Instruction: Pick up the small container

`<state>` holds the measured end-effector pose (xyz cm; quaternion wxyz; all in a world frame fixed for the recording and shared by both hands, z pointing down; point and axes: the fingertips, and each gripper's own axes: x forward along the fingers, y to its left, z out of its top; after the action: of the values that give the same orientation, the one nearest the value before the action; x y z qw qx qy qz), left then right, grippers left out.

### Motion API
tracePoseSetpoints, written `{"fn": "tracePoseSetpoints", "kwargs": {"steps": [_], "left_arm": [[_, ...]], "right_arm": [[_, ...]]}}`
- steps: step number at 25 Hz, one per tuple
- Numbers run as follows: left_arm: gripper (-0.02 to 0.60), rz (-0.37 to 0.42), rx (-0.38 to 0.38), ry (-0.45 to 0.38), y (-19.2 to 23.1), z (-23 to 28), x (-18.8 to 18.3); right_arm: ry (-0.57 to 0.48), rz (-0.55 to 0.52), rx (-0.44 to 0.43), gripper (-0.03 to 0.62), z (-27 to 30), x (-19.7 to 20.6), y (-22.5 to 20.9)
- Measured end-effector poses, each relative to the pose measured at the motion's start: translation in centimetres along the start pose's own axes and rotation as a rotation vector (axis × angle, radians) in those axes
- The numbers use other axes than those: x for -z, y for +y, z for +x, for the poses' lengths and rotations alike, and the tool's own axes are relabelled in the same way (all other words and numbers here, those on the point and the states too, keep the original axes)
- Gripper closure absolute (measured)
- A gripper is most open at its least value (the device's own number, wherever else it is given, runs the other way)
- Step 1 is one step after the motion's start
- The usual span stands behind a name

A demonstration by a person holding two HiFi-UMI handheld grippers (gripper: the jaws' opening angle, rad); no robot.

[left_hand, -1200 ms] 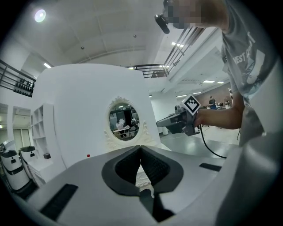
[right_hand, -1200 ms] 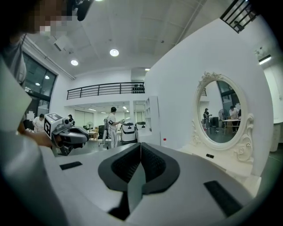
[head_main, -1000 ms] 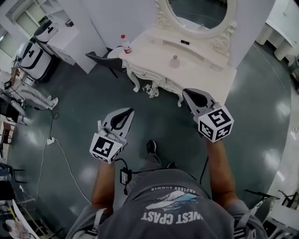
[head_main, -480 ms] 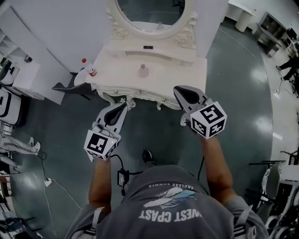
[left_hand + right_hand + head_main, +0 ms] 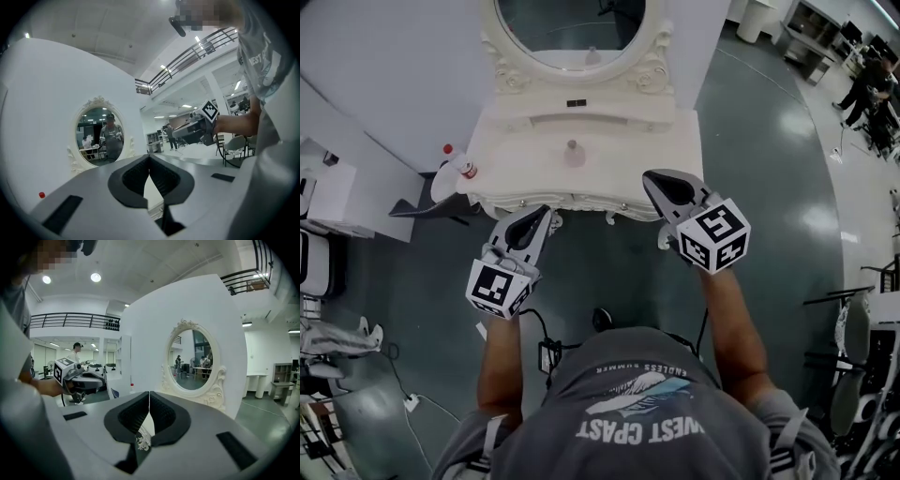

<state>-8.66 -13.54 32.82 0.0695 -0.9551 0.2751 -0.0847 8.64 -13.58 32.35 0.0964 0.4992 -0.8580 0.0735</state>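
The small container (image 5: 573, 153), a pale bottle-like piece, stands on the white vanity table (image 5: 656, 150) below the oval mirror (image 5: 572, 28). My left gripper (image 5: 547, 213) hovers at the table's front edge, left of the container, jaws shut and empty. Over the front edge to the container's right is my right gripper (image 5: 650, 178), also shut and empty. In the left gripper view the shut jaws (image 5: 149, 157) point at the mirror (image 5: 100, 136). The right gripper view shows shut jaws (image 5: 149, 393) before the mirror (image 5: 193, 363). The container is hidden in both gripper views.
A red-capped bottle (image 5: 458, 165) stands at the table's left corner. A dark chair (image 5: 422, 208) sits on the floor to the left. Cables (image 5: 546, 347) trail by my feet. People (image 5: 867, 80) stand far right, with chairs (image 5: 853, 375) at the right edge.
The vanity has swung from the upper right to straight ahead and come closer. Both grippers now reach its front edge; their jaws stay shut.
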Motion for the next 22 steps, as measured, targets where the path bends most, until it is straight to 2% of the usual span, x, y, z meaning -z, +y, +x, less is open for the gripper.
{"fn": "tracePoseSetpoints", "kwargs": {"steps": [7, 12, 22], "left_arm": [[0.565, 0.016, 0.037, -0.021, 2.9, -0.1, 0.0], [0.565, 0.000, 0.044, -0.032, 4.3, 0.0, 0.6], [0.565, -0.049, -0.028, -0.014, 8.0, 0.4, 2.6]], "right_arm": [[-0.002, -0.010, 0.040, 0.568, 1.7, -1.1, 0.6], [0.016, -0.023, 0.045, 0.568, 2.8, -1.2, 0.6], [0.031, -0.039, -0.018, 0.566, 7.1, -1.3, -1.0]]}}
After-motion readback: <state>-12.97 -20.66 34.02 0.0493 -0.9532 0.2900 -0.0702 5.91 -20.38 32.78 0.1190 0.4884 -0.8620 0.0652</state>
